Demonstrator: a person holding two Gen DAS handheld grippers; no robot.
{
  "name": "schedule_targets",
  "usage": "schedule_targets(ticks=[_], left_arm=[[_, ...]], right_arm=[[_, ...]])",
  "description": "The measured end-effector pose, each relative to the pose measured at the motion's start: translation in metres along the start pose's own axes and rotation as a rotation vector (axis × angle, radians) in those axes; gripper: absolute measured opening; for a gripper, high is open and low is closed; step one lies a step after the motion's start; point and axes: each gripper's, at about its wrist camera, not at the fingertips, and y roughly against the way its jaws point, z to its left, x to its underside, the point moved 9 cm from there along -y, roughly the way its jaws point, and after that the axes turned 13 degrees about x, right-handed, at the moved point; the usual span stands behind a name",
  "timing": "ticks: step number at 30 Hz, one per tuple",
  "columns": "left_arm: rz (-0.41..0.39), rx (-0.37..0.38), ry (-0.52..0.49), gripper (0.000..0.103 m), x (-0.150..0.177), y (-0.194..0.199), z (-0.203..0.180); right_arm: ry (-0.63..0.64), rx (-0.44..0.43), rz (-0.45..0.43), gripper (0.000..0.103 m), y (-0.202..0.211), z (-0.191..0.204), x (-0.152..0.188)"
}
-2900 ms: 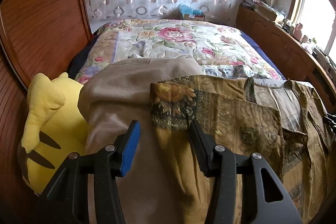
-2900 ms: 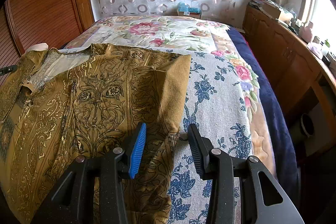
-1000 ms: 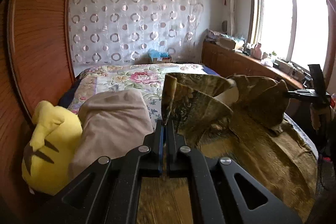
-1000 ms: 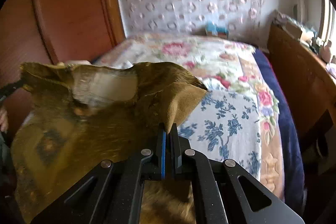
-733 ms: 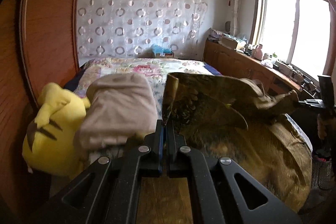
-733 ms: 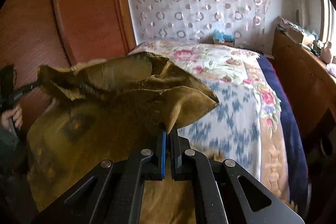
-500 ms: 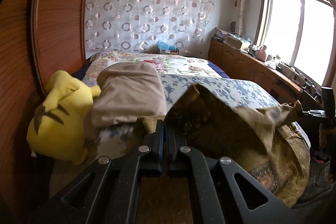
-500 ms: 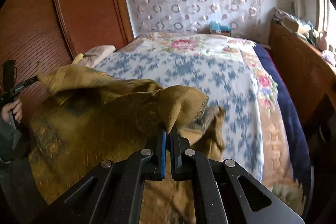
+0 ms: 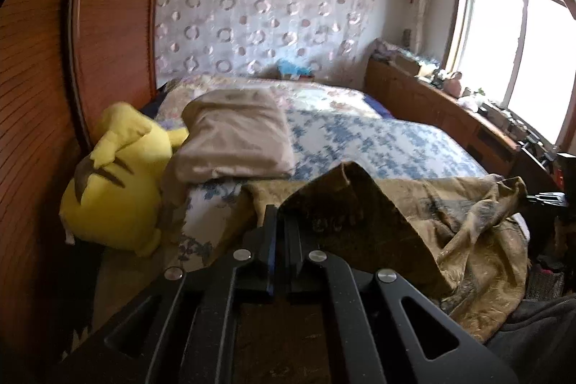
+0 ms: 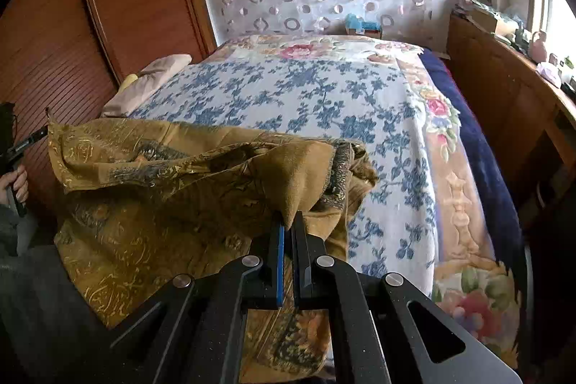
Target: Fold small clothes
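The near hem of the brown patterned garment (image 10: 151,204) is hidden beneath the right gripper (image 10: 288,225) and cut off by the frame's bottom. In the left wrist view, motion blur smears the yellow plush toy (image 9: 115,189), and the clutter on the far sideboard (image 9: 424,89) is too small to identify.

The left gripper (image 9: 280,222) points forward and downward, its fingers (image 9: 270,233) pressed together on a fold of the brown patterned garment (image 9: 378,240). The right gripper (image 10: 288,229) is tilted downward too, its fingers (image 10: 300,233) clamped on another corner of the same garment. A hand (image 10: 16,182) grips the left tool's handle at the right view's left edge.
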Motion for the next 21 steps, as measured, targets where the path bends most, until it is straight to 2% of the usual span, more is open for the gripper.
schedule_targets(ticks=[2,4,6,8,11,13,15,21], left_arm=[[0.006,-0.003,0.006,0.01,0.0,-0.001,0.003],[-0.002,-0.011,-0.003,0.029,-0.002,0.003,0.005],[-0.015,-0.009,-0.011,0.042,-0.007,0.007,0.005],[-0.019,-0.004,-0.016,0.047,-0.011,0.011,0.005],[-0.037,-0.022,-0.015,0.062,-0.017,0.016,0.01],[-0.043,-0.03,-0.006,0.072,-0.02,0.018,0.016],[-0.046,-0.041,0.005,0.075,-0.022,0.016,0.021],[-0.036,-0.084,0.006,0.075,-0.029,-0.003,0.032]], right_arm=[[0.003,0.025,0.014,0.003,-0.007,-0.001,0.001],[-0.009,0.027,0.014,0.003,-0.009,-0.005,0.0],[-0.005,0.038,-0.007,0.003,-0.005,-0.007,-0.006],[-0.001,0.058,-0.034,0.009,-0.002,-0.009,-0.013],[-0.01,0.072,-0.069,0.019,0.008,-0.014,-0.02],[-0.017,0.079,-0.095,0.042,0.013,-0.017,-0.025],[-0.015,0.101,-0.115,0.045,0.014,-0.019,-0.029],[-0.037,0.097,-0.11,0.046,-0.008,-0.013,-0.032]])
